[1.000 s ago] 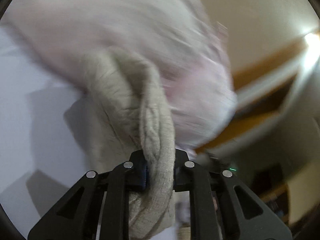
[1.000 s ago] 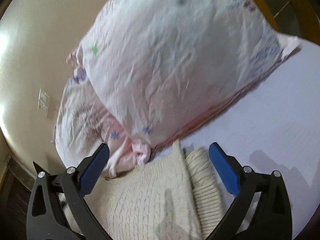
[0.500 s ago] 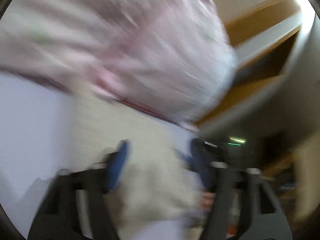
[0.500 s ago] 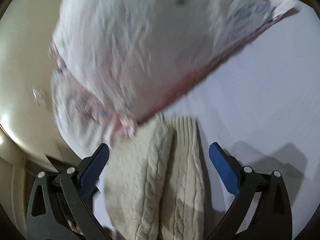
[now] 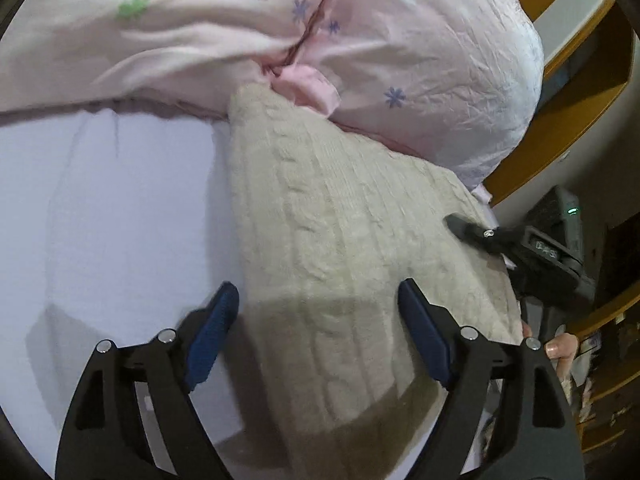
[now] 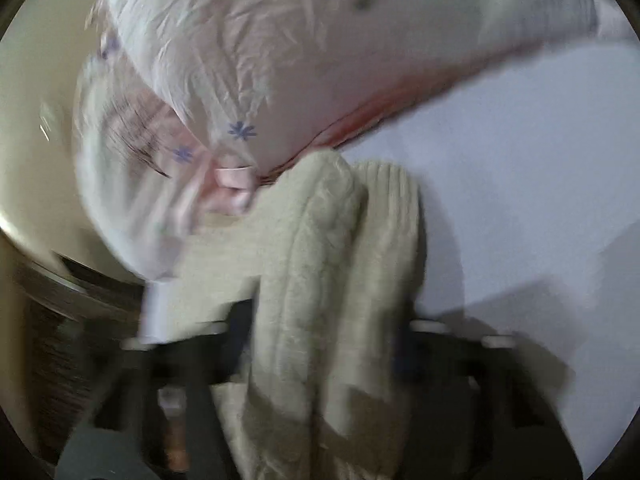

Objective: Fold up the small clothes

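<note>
1. Left wrist view: the left gripper [image 5: 318, 336] fills the lower edge. Its two blue-padded fingers [image 5: 210, 330] stand wide apart and hold nothing.
2. A cream cable-knit sweater [image 5: 340, 240] lies flat between and beyond those fingers, on a pale lilac sheet [image 5: 120, 220]. The sweater runs from 6 o'clock up toward 12 o'clock. Its lower end is cut off behind the gripper frame.
3. The sweater's far end touches a pink pillow [image 5: 420, 60] printed with small flowers. This pillow spans the top of the view from 10 to 2 o'clock and its upper part is cut off by the lens rim.
4. At 3 o'clock, the right gripper [image 5: 476, 234] reaches in, one dark fingertip resting on the sweater's edge. The rest of it is cut off, so its jaws cannot be read here.
5. At 4 o'clock, a fingertip of the person's hand [image 5: 560, 350] shows; the rest is hidden.
6. Right wrist view: heavily blurred. The right gripper [image 6: 324, 344] is a dark smear at 6 o'clock. A bunched fold of the sweater [image 6: 332, 280] stands between its fingers, which look closed against it.
7. Behind, the pillow [image 6: 320, 60] fills 10 to 2 o'clock, with the sheet [image 6: 520, 180] at 3 o'clock.
</note>
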`<state>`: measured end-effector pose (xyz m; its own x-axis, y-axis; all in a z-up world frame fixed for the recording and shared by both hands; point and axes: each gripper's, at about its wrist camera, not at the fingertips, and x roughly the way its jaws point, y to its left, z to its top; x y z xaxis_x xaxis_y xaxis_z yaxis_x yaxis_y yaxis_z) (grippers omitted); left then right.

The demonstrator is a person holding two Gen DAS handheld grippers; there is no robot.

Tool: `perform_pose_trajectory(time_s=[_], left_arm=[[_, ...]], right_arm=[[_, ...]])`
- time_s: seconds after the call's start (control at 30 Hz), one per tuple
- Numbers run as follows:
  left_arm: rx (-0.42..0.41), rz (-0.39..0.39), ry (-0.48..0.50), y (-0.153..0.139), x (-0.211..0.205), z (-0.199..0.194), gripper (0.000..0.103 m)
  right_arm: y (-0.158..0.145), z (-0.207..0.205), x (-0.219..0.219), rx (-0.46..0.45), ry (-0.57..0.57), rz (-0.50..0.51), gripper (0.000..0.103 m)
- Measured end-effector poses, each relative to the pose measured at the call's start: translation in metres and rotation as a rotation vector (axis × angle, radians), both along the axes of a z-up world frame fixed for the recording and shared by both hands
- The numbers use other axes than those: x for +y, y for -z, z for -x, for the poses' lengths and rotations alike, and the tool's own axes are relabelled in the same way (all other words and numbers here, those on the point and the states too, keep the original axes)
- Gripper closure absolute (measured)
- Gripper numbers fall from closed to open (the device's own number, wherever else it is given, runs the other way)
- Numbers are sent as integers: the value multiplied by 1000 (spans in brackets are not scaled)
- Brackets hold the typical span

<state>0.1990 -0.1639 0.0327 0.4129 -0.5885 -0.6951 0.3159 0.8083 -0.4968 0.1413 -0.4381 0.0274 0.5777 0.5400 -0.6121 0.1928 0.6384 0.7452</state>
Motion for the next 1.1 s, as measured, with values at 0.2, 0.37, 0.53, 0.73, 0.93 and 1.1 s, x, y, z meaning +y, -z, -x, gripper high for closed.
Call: perform_pose_trajectory(time_s=[0.2,0.37,0.53,0.73,0.93,1.1], left_arm=[[5,80,53,-19,44,10,59],[-110,-80,-6,-29,88,23,53],[-140,-121,-62,-21,95,25,39],[-109,-118,-68,-17,98,24,25],[-127,-107,-76,-19,100,35,23],[-174,-158,-106,-30,103,53,23]], right_arm=[[0,0,28,-78,-64,-189,68],[-11,-17,105,-62,-218,66,52],[-37,0,81,-150,10,172,43],[-34,-16,115,-84,-146,210,88],[-24,-49,90,-23,29,254,93],[-46,-30,100,-61,96,497,86]])
